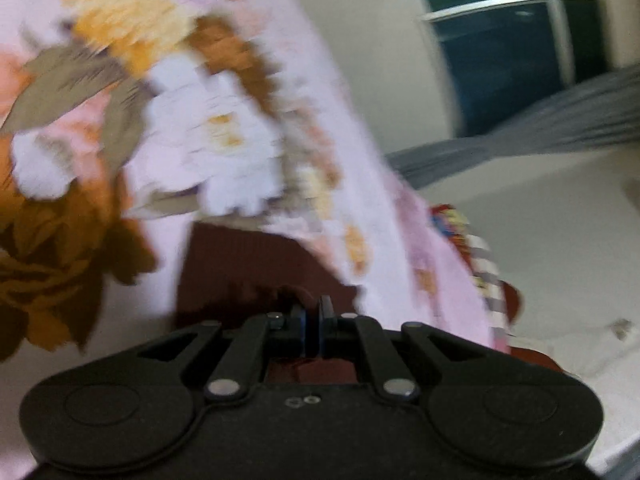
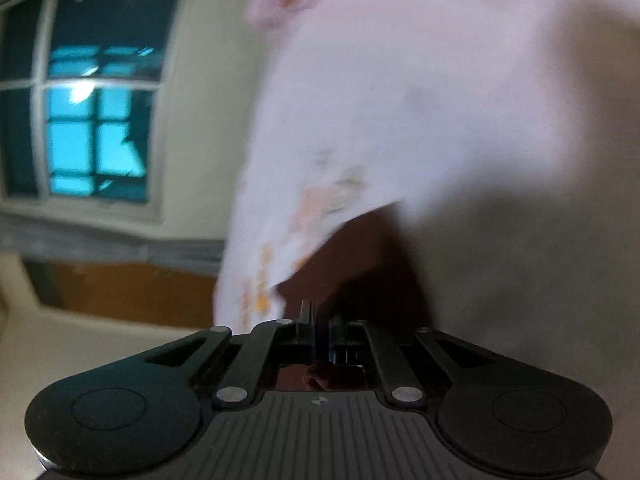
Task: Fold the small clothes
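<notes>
My left gripper (image 1: 313,322) is clenched on the maroon garment (image 1: 240,268), and my right gripper (image 2: 322,328) too (blurred), the floral sheet (image 1: 168,120) hanging just behind.

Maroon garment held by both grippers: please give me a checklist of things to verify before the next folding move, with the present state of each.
1. Left gripper closed on the maroon garment: ok, dark red cloth sits at its shut jaws.
2. Right gripper closed on the same garment: ok, dark red cloth runs in at its tips.
3. Garment lies flat and smooth between the grippers: cannot tell, both views are blurred.
4. Floral sheet clear of the garment: not ok, its pink edge overlaps the cloth.
5. Striped clothes pile out of the way: ok, it lies off to the side.
6. Free white surface for laying down: ok.
</notes>
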